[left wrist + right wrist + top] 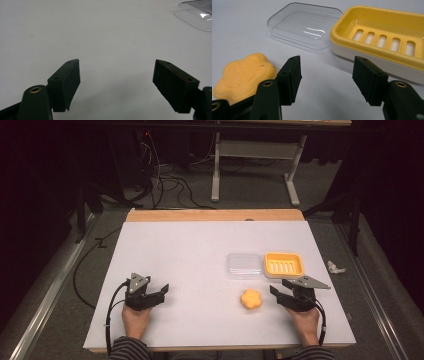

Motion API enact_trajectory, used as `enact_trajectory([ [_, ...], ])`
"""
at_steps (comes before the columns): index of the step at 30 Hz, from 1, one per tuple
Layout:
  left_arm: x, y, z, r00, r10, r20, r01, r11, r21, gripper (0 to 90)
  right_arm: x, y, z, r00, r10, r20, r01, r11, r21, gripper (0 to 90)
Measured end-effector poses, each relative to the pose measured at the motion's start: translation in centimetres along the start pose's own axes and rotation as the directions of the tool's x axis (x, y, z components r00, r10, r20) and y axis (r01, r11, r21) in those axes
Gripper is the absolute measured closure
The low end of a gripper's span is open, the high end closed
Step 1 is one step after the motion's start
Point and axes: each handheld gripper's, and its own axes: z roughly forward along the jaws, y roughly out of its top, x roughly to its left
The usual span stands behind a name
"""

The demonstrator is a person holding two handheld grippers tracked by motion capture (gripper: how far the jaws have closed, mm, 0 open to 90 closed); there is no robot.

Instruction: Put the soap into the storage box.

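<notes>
Right claw [327, 75] spread, nothing between the jaws. Left claw [116, 75] spread too, empty, over bare table [190, 245]. Soap [242, 75] just left of the right claw, beside its left jaw and outside the gap, flat on the table; roundish, flower-shaped, no clear long axis. Far nearer the right claw than the left, so probably a job for the right hand. Ahead of that claw, dish [367, 53] to the right and clear lid [294, 35] to the left, side by side. Likely needed next: swing left to bring the soap between the jaws.
</notes>
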Motion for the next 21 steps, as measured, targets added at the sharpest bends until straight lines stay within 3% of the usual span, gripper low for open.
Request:
enact_trajectory([
  [14,0.0,0.0,0.0,1.0000,0.005,0.003,-0.005,1.0000,0.004,22.4,2.4,0.7,-1.0,0.9964,-0.042,-0.074,0.043,0.999,0.011,37.1],
  [19,0.0,0.0,-0.1,0.9999,0.001,0.012,-0.001,1.0000,0.006,21.9,3.1,0.9,-1.3,0.9964,-0.039,-0.075,0.039,0.999,0.006,36.7],
  [21,0.0,0.0,0.0,0.9999,-0.002,0.013,0.002,1.0000,0.007,21.9,3.5,1.1,-1.5,0.9946,-0.036,-0.097,0.038,0.999,0.019,36.3],
])
